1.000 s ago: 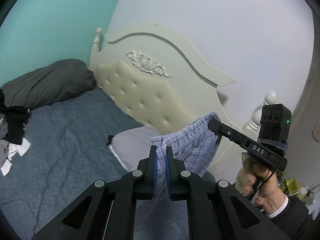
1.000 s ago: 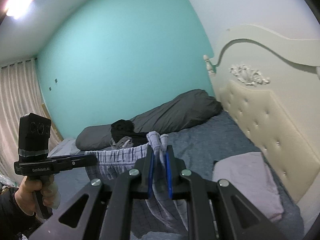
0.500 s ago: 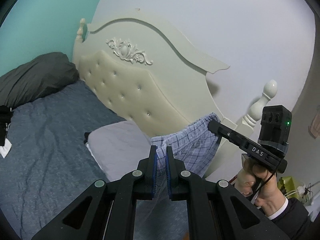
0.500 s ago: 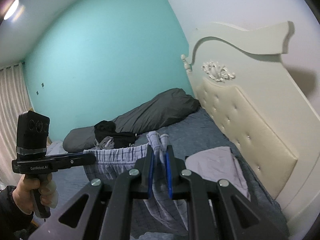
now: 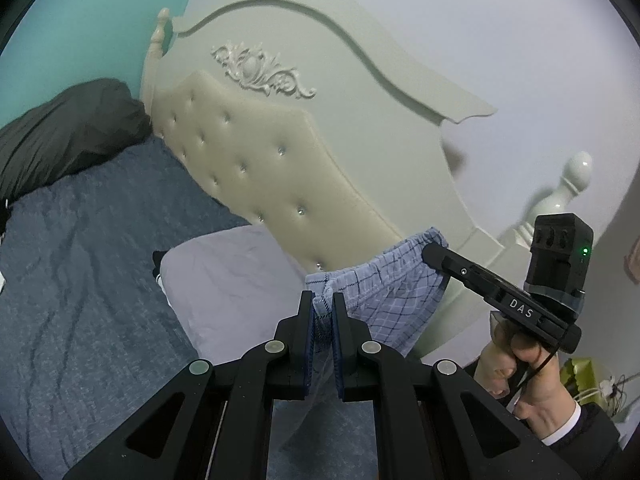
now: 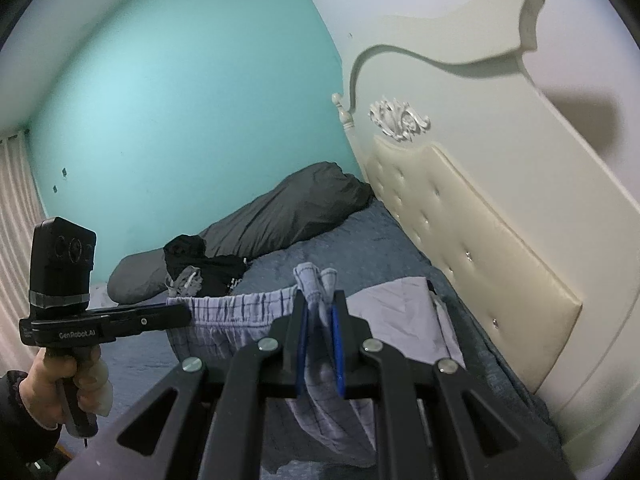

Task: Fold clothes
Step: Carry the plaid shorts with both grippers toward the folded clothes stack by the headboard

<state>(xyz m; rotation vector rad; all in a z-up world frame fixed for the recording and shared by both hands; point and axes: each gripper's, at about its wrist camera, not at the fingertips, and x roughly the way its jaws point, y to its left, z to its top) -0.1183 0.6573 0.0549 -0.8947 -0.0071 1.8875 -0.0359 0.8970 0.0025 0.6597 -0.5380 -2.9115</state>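
Together the left claw (image 5: 323,307) and right claw (image 6: 320,312) each pinch the waistband of the blue plaid cotton shorts (image 5: 394,292), stretched above the blue-grey bed (image 5: 88,264), while only the right wrist view shows the dark heap of clothes (image 6: 200,262).

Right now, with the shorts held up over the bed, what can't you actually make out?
- Lower part of the plaid shorts: left wrist view, hidden behind the left hand-held gripper.
- Their hem: right wrist view, behind the right hand-held gripper and cut off by the bottom edge.
- Dark clothes pile: right wrist view, too tangled to count.
- Item under the folded lavender garment: mostly covered.
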